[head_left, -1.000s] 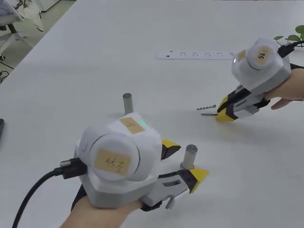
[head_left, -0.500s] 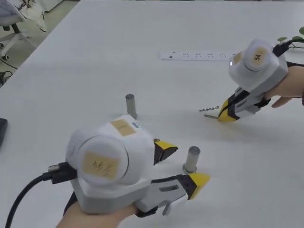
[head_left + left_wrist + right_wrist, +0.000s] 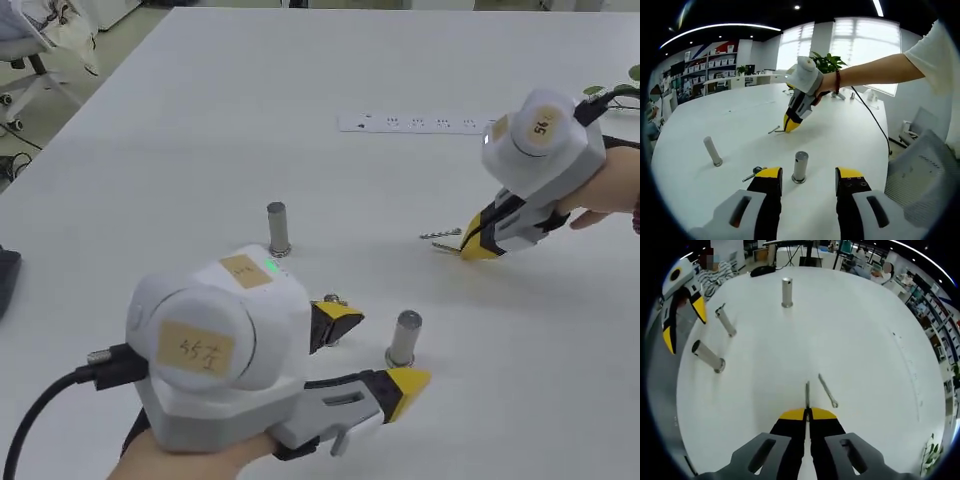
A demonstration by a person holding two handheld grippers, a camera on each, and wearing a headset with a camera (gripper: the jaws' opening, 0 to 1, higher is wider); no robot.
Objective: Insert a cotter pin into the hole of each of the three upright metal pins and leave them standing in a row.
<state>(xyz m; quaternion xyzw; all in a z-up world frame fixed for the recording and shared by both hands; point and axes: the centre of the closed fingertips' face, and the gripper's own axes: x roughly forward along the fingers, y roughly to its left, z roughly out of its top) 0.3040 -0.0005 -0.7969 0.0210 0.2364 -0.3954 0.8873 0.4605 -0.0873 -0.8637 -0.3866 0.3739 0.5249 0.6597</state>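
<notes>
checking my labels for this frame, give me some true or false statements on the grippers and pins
1. The left gripper is open, with a metal pin standing upright between its jaw tips. True.
2. The right gripper is shut on a metal pin. False: it is shut on a cotter pin.
3. A second cotter pin lies loose on the table beside the held one. True.
4. The far metal pin has fallen on its side. False: it stands upright.
</notes>
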